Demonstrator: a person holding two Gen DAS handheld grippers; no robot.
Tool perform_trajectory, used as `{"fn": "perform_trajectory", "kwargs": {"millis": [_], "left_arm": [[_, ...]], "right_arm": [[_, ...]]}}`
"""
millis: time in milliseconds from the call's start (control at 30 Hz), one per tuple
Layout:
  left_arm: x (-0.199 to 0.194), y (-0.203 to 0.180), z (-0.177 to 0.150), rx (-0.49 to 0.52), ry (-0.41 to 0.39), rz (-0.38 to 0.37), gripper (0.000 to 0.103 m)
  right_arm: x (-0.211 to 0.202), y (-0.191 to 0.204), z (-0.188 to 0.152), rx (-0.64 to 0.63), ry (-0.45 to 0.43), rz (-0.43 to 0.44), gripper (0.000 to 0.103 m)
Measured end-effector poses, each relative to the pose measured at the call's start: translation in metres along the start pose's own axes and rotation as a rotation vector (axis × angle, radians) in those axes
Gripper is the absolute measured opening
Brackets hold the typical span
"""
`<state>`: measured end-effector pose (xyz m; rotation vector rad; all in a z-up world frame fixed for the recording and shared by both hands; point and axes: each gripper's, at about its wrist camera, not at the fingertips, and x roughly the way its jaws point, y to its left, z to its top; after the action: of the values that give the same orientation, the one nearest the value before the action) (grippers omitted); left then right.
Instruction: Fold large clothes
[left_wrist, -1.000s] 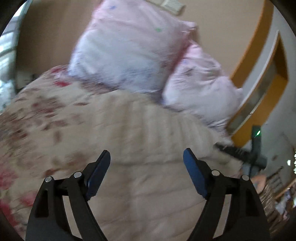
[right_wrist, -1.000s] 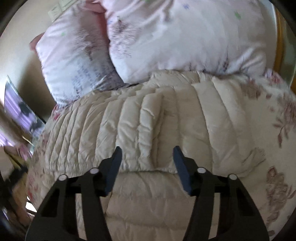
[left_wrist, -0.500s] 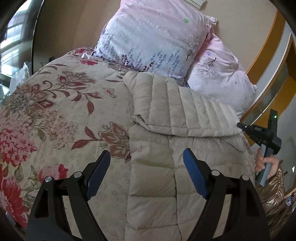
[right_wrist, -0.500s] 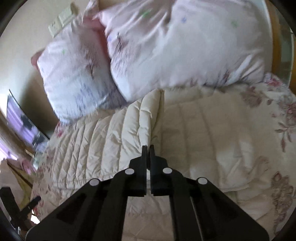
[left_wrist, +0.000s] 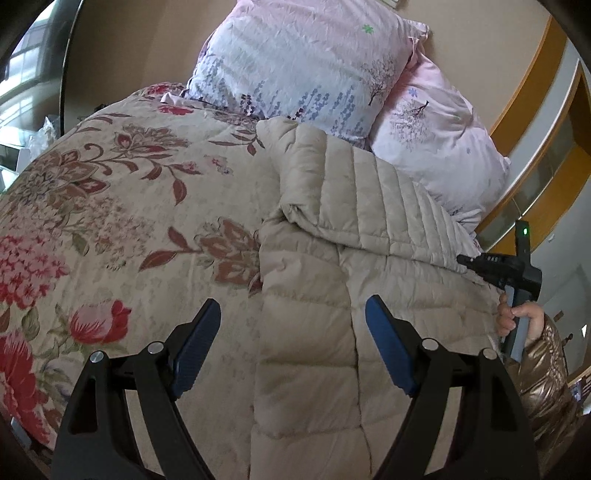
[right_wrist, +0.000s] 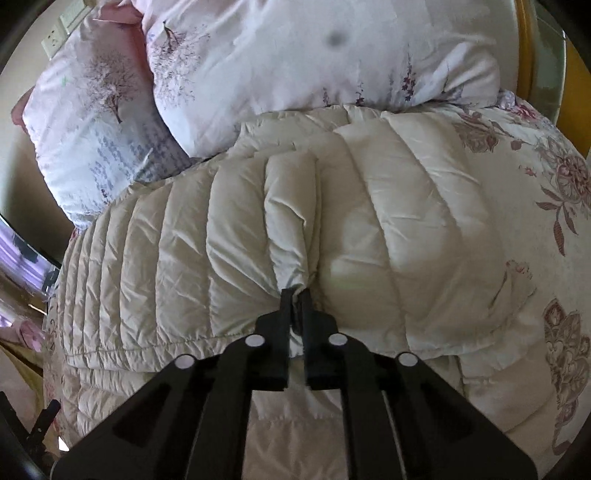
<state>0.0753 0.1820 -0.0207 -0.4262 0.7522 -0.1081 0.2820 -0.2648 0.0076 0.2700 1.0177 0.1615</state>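
Beige quilted down coat (left_wrist: 314, 325) lies spread on my bed, over the floral bedspread (left_wrist: 110, 206), its upper end close against the pillows at the headboard. Starting at the left of my left wrist view, the bedspread shows bare, with red and brown flowers, up to the coat's straight left edge. My left gripper (left_wrist: 293, 347) hangs over that edge with its blue-padded fingers (left_wrist: 195, 347) spread wide, holding nothing; one finger sits above the bedspread, the other above the coat's body. Farther up, one sleeve or side panel of the coat is folded across the body, a ribbed band running toward the right. Behind it stand two pillows: a lilac-printed pillow (left_wrist: 303, 62) on the left and a pale pink pillow (left_wrist: 439, 129) to its right, touching each other. At the far right of this view my right hand (left_wrist: 517, 317) grips the handle of the right gripper (right_wrist: 295, 295), whose black tip meets the coat's far edge.

In my right wrist view, the same folded ribbed panel fills the left and middle. My right gripper's fingers are pressed nearly together with a pinch of the coat's fabric bunched between them, creases fanning out from the pinch. To the right of it the coat's smoother, puffier part bulges, then the bedspread shows again.
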Motion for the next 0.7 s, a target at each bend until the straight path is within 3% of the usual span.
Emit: {"fn": "perform_trajectory", "kwargs": {"millis": [33,200,300,400,700], "left_arm": [[-0.002,0.0,-0.002,0.004,0.002,0.0,0.081],[-0.019,0.003,-0.017,0.021,0.007,-0.017,0.081],[-0.027,0.008,-0.025,0.012,0.016,-0.042,0.08],[-0.032,0.011,-0.034,0.004,0.042,-0.075,0.076],[-0.061,0.021,-0.081,-0.02,0.095,-0.238,0.075]], "right_arm": [[-0.005,-0.001,-0.001,-0.005,-0.006,0.005,0.015],[-0.058,-0.022,-0.013,-0.022,-0.06,0.077,0.054],[-0.095,-0.049,-0.026,-0.014,-0.075,0.143,0.067],[-0.125,-0.079,-0.046,-0.01,-0.056,0.153,0.071],[-0.179,-0.168,-0.142,0.096,0.12,0.189,0.075]]}}
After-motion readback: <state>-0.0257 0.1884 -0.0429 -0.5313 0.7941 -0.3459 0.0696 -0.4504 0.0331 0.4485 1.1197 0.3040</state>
